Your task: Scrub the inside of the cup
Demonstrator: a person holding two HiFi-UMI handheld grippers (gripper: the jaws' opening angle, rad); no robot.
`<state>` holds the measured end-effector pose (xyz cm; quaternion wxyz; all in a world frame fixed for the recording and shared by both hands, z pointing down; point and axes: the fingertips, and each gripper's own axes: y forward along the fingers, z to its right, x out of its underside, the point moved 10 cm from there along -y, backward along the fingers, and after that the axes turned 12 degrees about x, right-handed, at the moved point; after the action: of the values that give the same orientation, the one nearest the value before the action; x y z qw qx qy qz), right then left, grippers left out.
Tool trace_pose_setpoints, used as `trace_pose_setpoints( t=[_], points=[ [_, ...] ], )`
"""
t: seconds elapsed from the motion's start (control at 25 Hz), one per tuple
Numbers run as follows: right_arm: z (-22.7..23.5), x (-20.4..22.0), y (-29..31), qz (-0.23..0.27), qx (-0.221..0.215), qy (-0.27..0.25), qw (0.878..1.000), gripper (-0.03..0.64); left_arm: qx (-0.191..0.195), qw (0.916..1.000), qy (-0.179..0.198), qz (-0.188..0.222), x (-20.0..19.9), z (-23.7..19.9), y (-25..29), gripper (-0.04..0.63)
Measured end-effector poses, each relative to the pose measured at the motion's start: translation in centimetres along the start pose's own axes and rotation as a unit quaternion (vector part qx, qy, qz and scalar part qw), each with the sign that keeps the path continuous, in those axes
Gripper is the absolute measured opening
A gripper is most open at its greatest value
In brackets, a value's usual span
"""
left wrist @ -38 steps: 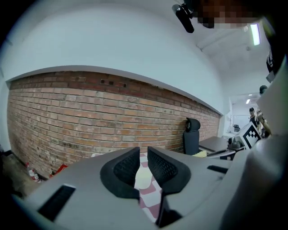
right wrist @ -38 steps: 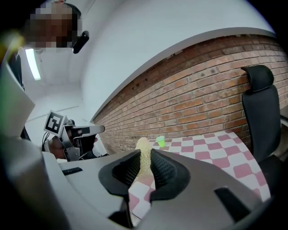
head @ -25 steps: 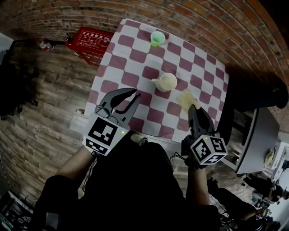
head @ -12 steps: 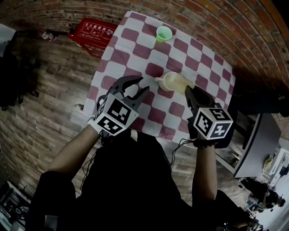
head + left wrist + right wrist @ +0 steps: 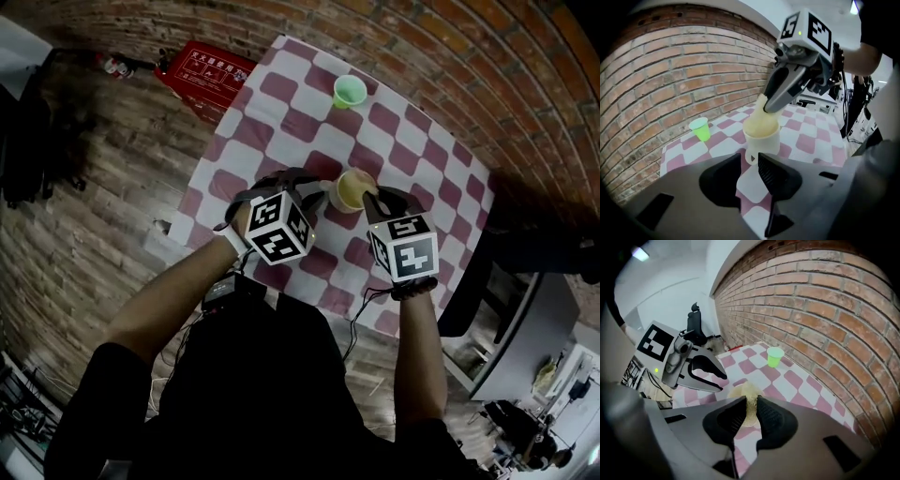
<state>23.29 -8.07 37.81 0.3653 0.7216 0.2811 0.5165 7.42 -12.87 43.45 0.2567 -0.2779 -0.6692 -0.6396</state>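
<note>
A cream cup [image 5: 348, 190] stands mid-table on the red-and-white chequered cloth. Its handle [image 5: 749, 156] points toward my left gripper [image 5: 749, 159], whose jaws have narrowed onto it at their tips. My right gripper [image 5: 368, 199] comes in from the right, shut on a yellow sponge [image 5: 761, 125] that fills the cup's mouth. In the right gripper view the sponge [image 5: 749, 397] sits pinched between the jaws and hides the cup, with the left gripper [image 5: 723, 374] just beyond it. The inside of the cup is hidden.
A small green plastic cup [image 5: 349, 91] stands near the table's far edge, close to the brick wall. A red box [image 5: 208, 70] lies on the wooden floor left of the table [image 5: 281, 112]. Dark furniture [image 5: 553, 234] stands to the right.
Both grippers moved forward to the cup. The left jaws, wide open before, have closed onto the handle. The sponge, held above the table earlier, now sits in the cup's mouth.
</note>
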Motion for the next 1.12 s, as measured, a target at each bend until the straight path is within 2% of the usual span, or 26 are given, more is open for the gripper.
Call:
trace_pose_setpoints(
  t=[0.12,0.28,0.44,0.6,0.76,1.0,1.12],
  points=[
    [0.4,-1.2,-0.1,-0.014,-0.001,-0.023,1.0,0.075,0.001,0.9998,0.007,-0.018,0.0,-0.5,1.8,0.123],
    [0.3,-1.3,-1.3,-0.032,-0.012,-0.07,0.997,0.074,0.007,0.9997,0.004,-0.022,0.1,-0.5,2.3,0.121],
    [0.0,-1.3,-0.8,-0.05,-0.026,-0.074,0.996,0.075,0.011,0.9997,0.014,-0.02,0.2,-0.1,2.6,0.12],
    [-0.7,-0.7,2.4,-0.085,-0.03,-0.079,0.993,0.075,0.005,0.9998,0.011,-0.018,0.1,0.0,2.6,0.098],
    [-1.2,-0.3,5.1,-0.116,-0.03,-0.047,0.992,0.074,0.0,0.9998,0.007,-0.018,0.1,0.2,2.5,0.074],
    [-1.7,-0.4,5.4,-0.113,-0.036,-0.015,0.993,0.074,-0.011,0.9998,-0.008,-0.017,0.4,0.5,2.5,0.067],
    [-1.1,0.0,4.0,-0.095,-0.06,0.034,0.993,0.074,-0.009,0.9998,-0.007,-0.019,0.4,0.6,2.5,0.064]
  ],
)
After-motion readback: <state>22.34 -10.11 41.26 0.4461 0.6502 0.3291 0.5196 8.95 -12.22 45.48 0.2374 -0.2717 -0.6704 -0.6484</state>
